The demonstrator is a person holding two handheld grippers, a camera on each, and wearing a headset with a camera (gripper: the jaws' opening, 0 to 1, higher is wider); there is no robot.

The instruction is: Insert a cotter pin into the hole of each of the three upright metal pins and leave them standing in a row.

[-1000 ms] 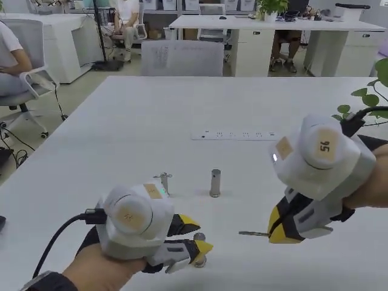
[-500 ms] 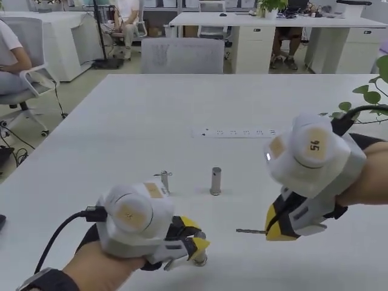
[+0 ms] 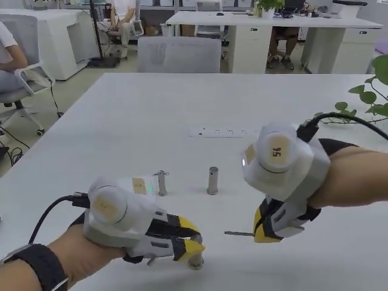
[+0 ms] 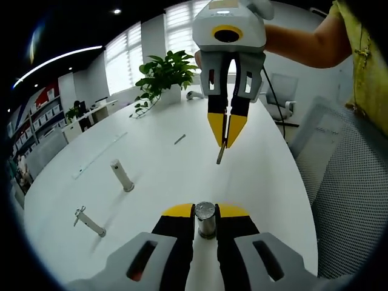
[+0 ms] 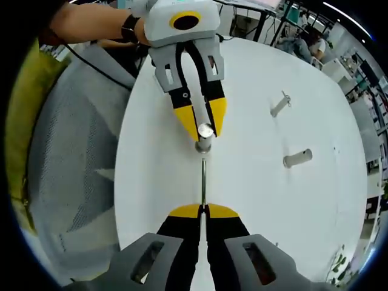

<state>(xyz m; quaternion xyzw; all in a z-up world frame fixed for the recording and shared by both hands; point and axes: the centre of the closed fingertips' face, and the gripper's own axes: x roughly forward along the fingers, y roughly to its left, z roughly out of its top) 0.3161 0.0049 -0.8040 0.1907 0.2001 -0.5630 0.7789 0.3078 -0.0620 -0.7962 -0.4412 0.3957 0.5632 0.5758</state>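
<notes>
One cotter pin in right tool aims at nearest metal pin.

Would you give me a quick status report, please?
Left claw shut on near metal pin. Right claw shut on cotter pin, aimed at it. Nothing between.

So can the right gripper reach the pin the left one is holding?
Probably yes. The right gripper holds a cotter pin pointing straight at the metal pin in the left gripper, with bare table between.
</notes>
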